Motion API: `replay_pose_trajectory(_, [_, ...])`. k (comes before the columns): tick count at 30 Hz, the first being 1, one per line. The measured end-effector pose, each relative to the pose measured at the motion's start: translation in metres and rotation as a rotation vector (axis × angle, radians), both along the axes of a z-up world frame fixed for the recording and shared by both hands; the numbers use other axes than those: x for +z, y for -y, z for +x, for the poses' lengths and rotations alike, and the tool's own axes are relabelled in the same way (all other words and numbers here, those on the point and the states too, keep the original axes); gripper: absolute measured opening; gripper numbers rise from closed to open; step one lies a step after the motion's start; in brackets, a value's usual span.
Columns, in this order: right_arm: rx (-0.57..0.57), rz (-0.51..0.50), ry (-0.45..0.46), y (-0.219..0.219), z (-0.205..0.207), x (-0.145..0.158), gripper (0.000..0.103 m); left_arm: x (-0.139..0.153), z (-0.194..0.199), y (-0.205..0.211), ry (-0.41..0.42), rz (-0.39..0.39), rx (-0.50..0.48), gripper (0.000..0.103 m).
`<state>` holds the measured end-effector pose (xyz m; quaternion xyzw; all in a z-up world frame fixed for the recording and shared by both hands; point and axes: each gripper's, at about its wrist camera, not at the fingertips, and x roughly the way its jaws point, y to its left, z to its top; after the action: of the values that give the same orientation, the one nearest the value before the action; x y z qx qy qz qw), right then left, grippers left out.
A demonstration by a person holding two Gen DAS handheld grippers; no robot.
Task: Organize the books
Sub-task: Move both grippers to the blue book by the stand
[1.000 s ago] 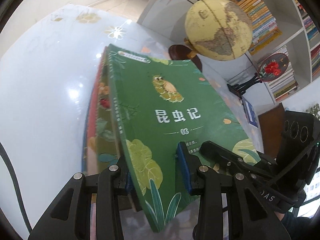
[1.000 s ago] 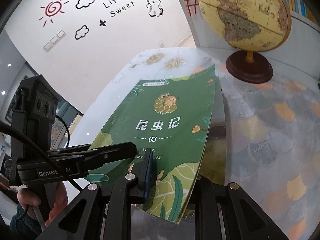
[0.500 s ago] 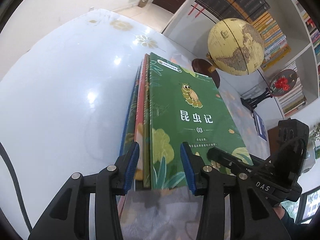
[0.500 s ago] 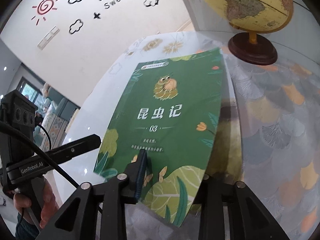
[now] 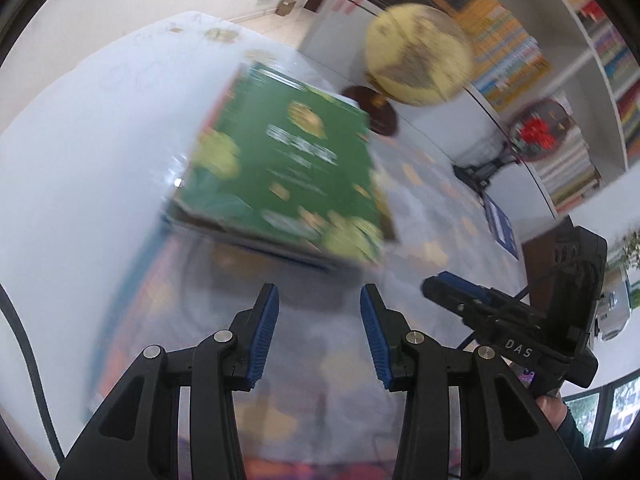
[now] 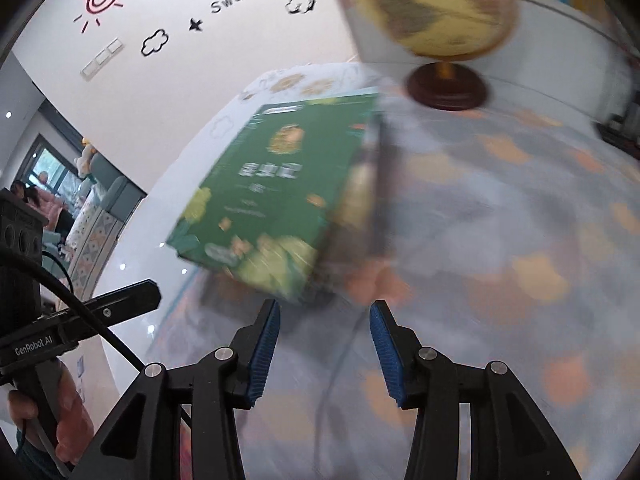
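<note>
left hand-held gripper [image 5: 319, 305]: jaws apart at a moderate gap, nothing btwn pads; 0.5 s ago they straddled the near edge of the books, now clear of them.
right hand-held gripper [image 6: 325, 320]: jaws opening, nothing btwn them; 1 s ago it was clamped on the green book's near corner, now let go.
green book [image 5: 288, 172]: lies cover-up on top of the stack, ahead of both hand-held grippers, touching neither; 1 s ago it was tilted up off the stack. Blurred.
stack of books [image 5: 240, 240]: under the green book, edges showing on the side nearest the left hand-held gripper; on the surface [image 5: 80, 152], ahead of the fingertips.
globe [image 5: 420, 64]: beyond the books, ahead & to the right of the left hand-held gripper; its dark round base near the green book's far corner.
view change: books look smaller & farther off than 0.5 s ago in both wrist views.
other unit: right hand-held gripper seen at right in left view, held by a hand [image 5: 554, 406].
</note>
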<state>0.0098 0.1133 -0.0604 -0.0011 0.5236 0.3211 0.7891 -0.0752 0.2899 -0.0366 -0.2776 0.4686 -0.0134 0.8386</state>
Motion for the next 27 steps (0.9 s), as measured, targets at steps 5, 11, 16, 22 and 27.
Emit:
replay_pose_trajectory(5, [-0.059, -0.023, 0.062, 0.119, -0.051, 0.022, 0.045, 0.02, -0.036, 0.09, 0.053, -0.026, -0.019, 0.04])
replay_pose_trajectory(11, [-0.146, -0.035, 0.085, 0.279, -0.121, 0.042, 0.048, 0.027, -0.072, 0.24, 0.106, -0.108, -0.088, 0.042])
replay_pose_trajectory(16, [-0.228, -0.065, 0.129, 0.401, -0.176, 0.063, 0.051, 0.035, -0.073, 0.363, 0.114, -0.123, -0.214, 0.042])
replay_pose_trajectory(22, [-0.318, 0.013, 0.141, 0.478, -0.19, 0.084, 0.054, 0.068, -0.058, 0.459, 0.142, 0.029, -0.376, 0.049])
replay_pose_trajectory(27, [-0.32, -0.024, 0.121, 0.503, -0.177, 0.067, 0.055, 0.048, -0.019, 0.491, 0.138, -0.015, -0.363, 0.07])
